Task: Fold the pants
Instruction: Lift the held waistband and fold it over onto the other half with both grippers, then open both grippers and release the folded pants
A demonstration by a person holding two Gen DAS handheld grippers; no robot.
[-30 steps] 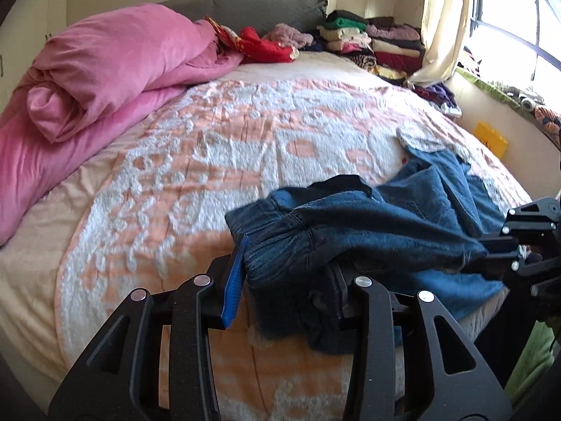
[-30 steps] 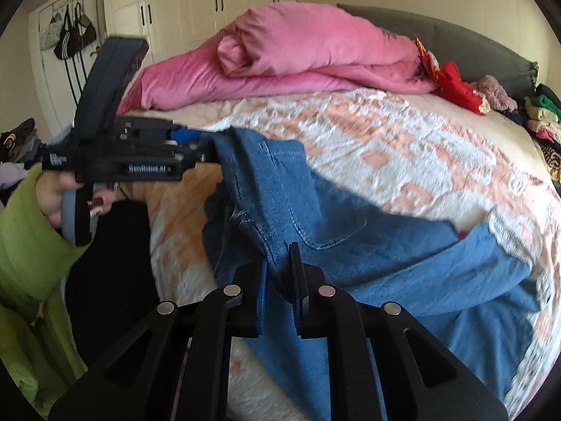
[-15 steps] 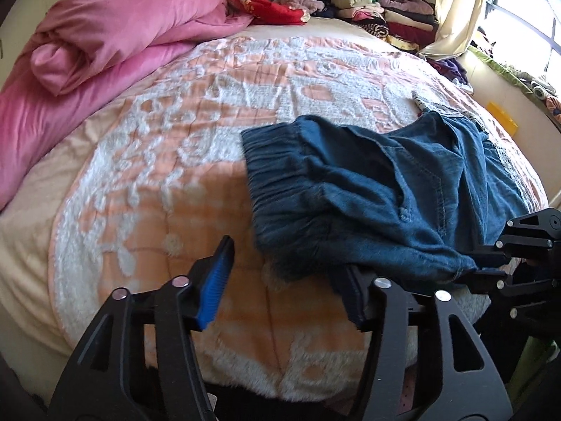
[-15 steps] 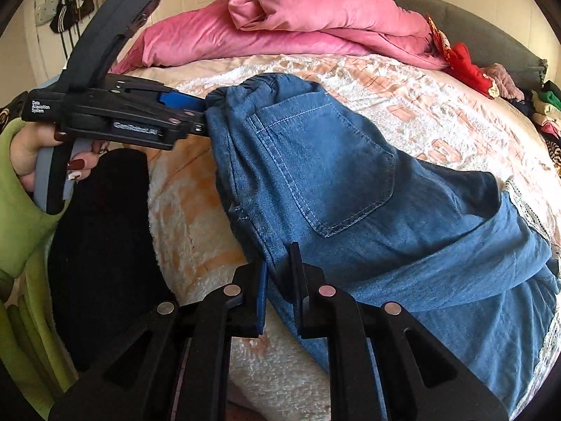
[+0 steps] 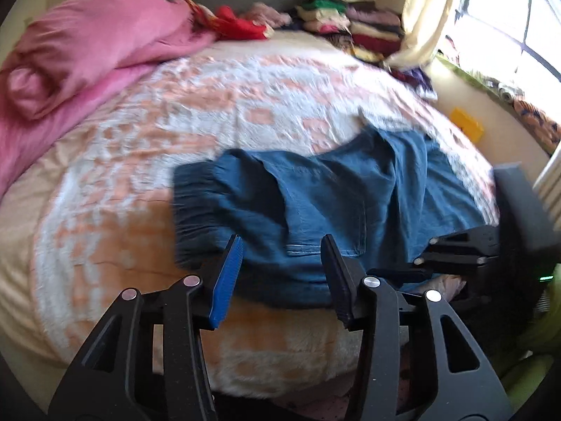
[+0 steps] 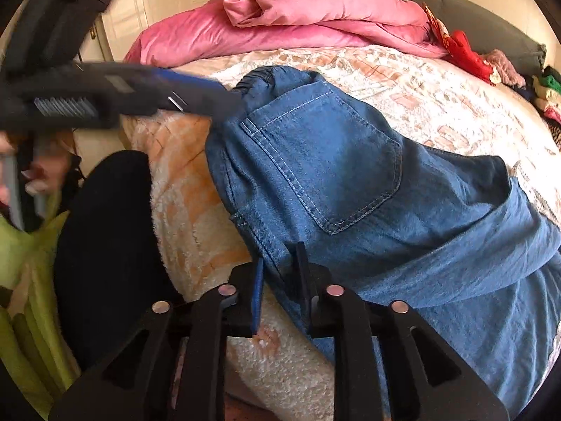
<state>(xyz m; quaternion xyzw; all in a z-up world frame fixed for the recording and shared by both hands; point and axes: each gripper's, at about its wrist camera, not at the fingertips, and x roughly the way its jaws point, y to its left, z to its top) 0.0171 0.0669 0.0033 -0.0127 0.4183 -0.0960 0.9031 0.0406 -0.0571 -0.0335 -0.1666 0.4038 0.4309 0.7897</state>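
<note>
You laid the pants [image 6: 336,182] on the bed [image 5: 147,161] to fold: right gripper [image 6: 278,289] was opening around their near edge, left gripper [image 5: 280,273] closing, unclamped.

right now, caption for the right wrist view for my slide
Blue jeans lie on the bed, their edge between the right gripper's opening jaws.

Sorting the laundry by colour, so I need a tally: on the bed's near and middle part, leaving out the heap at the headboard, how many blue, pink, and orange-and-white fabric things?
Blue: 1, the jeans
Pink: 1, the duvet
Orange-and-white: 1, the blanket
Total: 3
</note>
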